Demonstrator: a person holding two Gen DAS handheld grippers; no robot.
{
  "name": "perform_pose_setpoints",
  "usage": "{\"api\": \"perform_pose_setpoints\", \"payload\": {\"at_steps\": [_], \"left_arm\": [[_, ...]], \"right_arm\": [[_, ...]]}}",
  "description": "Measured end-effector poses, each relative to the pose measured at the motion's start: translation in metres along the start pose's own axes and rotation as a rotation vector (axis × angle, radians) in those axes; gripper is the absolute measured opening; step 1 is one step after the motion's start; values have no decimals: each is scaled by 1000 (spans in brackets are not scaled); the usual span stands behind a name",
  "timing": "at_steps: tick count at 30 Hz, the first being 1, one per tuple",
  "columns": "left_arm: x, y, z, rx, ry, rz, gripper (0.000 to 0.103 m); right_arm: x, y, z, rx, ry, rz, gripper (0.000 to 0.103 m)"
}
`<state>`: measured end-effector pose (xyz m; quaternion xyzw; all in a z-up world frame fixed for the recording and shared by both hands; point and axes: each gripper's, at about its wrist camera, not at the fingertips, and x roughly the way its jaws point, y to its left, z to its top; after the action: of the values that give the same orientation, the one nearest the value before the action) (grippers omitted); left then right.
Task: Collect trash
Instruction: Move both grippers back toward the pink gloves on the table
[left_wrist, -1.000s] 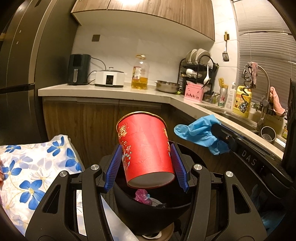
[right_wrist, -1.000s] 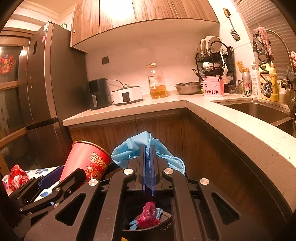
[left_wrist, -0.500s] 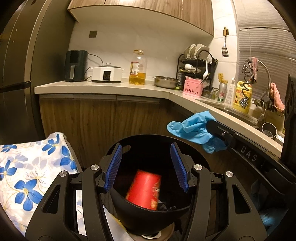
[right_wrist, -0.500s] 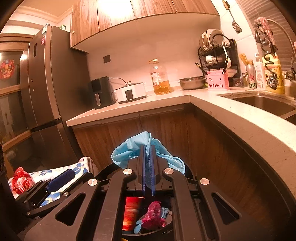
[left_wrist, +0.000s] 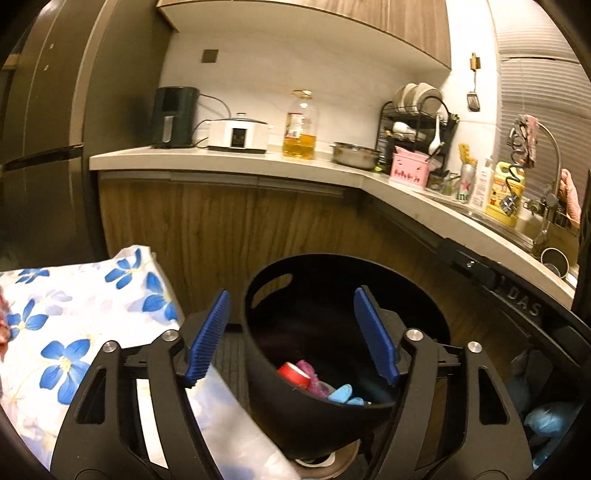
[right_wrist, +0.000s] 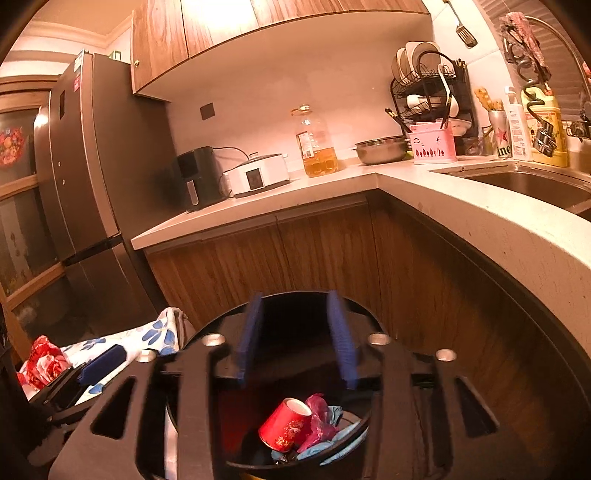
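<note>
Two grippers, fingers wide, empty | red cup (right_wrist: 286, 424) in black bin (left_wrist: 273, 295), below fingers

Both views—probably above shared bin (left_wrist: 332, 402)

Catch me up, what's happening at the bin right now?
Both grippers hang open and empty over the black bin: the left gripper and the right gripper. In the bin lie a red paper cup on its side, a pink wrapper and a blue glove. A red wrapper sits on the floral cloth, not yet collected.
</note>
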<state>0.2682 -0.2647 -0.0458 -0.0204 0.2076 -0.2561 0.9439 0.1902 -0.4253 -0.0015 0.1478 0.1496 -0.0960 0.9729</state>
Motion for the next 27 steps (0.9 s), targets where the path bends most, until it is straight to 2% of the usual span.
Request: {"api": "perform_pose_setpoints", "payload": {"at_steps": [4, 10, 16, 27], "left_arm": [[-11, 6, -3, -4, 0, 40, 77], [-37, 16, -12, -9, -9, 103, 84], [-67, 31, -25, -8, -8, 169, 85], [-124, 68, -46, -51, -33, 300, 85]], "right_arm": [[-12, 2, -3, 8, -7, -12, 70], [-30, 11, -11, 2, -11, -19, 81], [-50, 22, -20, -3, -20, -10, 85], [-79, 58, -43, -34, -16, 27, 85]]}}
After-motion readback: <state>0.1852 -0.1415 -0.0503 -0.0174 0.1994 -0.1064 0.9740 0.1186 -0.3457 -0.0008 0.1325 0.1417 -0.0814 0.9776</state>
